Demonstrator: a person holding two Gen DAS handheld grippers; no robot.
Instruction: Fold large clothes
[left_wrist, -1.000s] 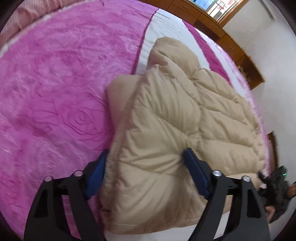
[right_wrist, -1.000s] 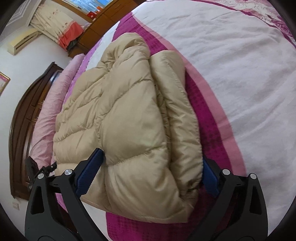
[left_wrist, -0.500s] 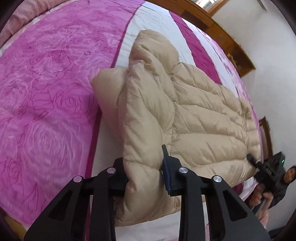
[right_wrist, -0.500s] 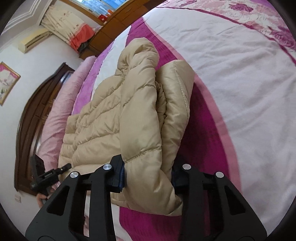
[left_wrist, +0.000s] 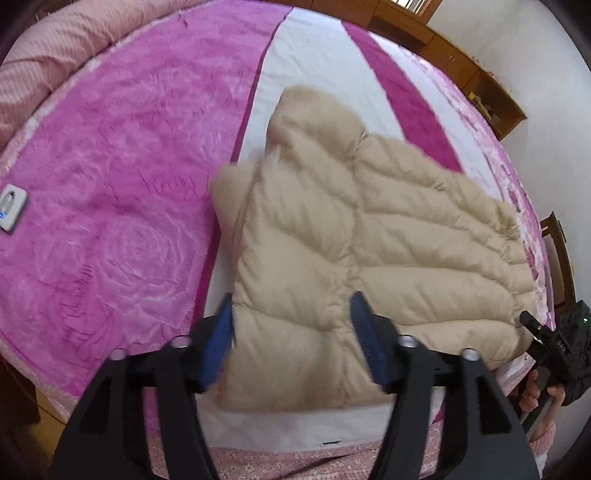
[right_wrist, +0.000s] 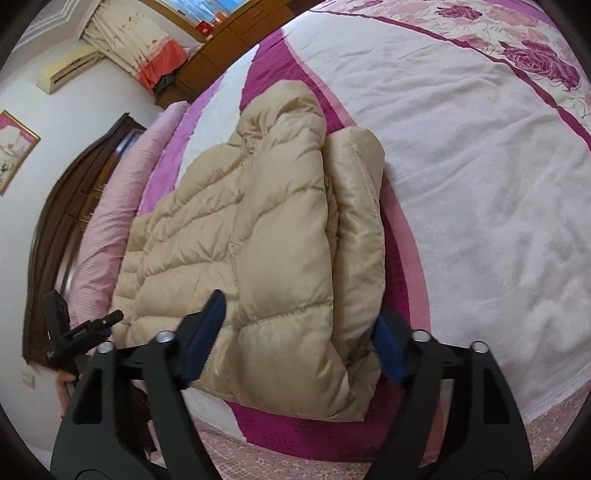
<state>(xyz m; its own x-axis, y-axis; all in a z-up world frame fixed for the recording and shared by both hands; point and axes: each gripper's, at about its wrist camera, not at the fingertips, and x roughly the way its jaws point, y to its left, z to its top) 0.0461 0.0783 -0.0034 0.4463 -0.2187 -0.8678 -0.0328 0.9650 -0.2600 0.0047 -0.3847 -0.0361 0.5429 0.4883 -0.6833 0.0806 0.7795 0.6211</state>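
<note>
jaws apart on both: left gripper (left_wrist: 291, 332) and right gripper (right_wrist: 301, 332) straddle the near corners of the beige puffer jacket (left_wrist: 369, 251), which lies folded on the pink bedspread (left_wrist: 110, 166). likely released, or lining up the next fold.

Left wrist view: motion blur softens the jacket (left_wrist: 369, 236), worst at its upper edge. White device (left_wrist: 11, 206) at frame's left edge, cut off; markings unreadable. Right wrist view: jacket's (right_wrist: 258, 236) near hem hidden behind the jaws; lower layers concealed under the fold.
</note>
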